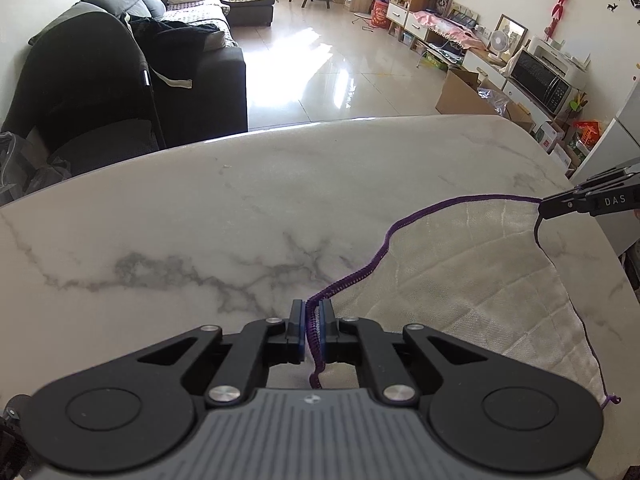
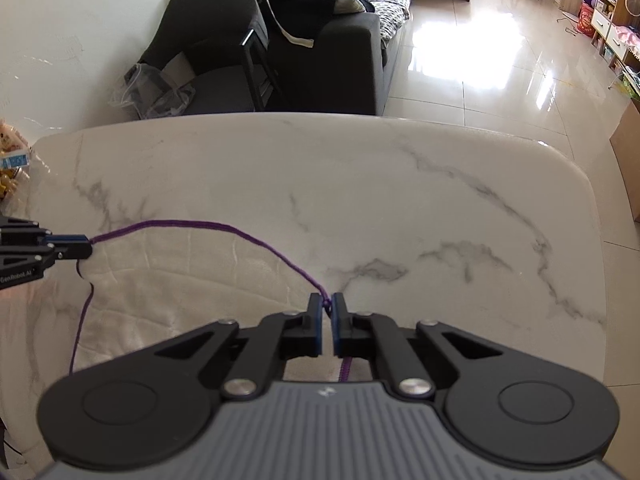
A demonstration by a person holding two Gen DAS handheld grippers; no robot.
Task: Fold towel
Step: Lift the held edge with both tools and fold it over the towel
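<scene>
A thin white towel (image 1: 476, 280) with a purple stitched hem lies partly on the marble table (image 1: 200, 216). My left gripper (image 1: 311, 320) is shut on the purple hem at one corner. My right gripper (image 2: 327, 312) is shut on the hem at the neighbouring corner. The hem edge sags in a curve between the two. In the left wrist view the right gripper (image 1: 552, 206) comes in from the right edge, pinching the towel. The right wrist view shows the left gripper (image 2: 86, 246) at the left edge, holding the towel (image 2: 180, 280) that spreads below.
The table's far edge (image 2: 320, 116) faces a dark sofa (image 2: 340, 52) and a dark chair (image 1: 100, 92). Glossy floor tiles lie beyond. Cabinets, a microwave (image 1: 544, 80) and cardboard boxes line the right wall. Snack packets (image 2: 12, 160) sit at the table's left end.
</scene>
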